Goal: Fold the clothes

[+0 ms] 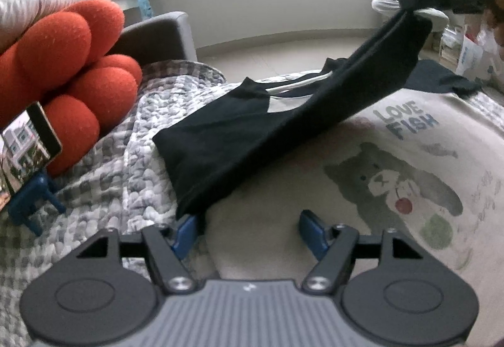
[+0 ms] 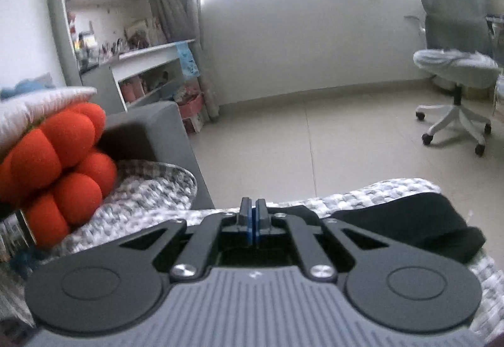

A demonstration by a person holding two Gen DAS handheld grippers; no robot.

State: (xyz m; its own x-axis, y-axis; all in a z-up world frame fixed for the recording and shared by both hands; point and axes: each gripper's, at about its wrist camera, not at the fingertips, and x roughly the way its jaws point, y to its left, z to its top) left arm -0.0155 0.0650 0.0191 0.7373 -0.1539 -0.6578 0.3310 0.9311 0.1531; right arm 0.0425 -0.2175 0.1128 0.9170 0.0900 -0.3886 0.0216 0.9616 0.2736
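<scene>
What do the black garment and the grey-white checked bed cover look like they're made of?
Black garment: likely thin matte knit jersey; it hangs in a soft, taut fold from the right hand-held gripper. Grey-white checked bed cover: puckered, bubbly weave, probably seersucker-type cotton.

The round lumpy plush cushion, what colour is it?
Orange-red; the right wrist view shows it best.

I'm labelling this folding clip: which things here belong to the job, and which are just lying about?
Part of the job:
- black cloth garment, one end lifted by the shut right gripper
- beige printed bear T-shirt
- open left gripper

Lying about:
- orange knotted plush cushion
- grey-white checked quilt
- grey office chair
- white bookshelf
</scene>
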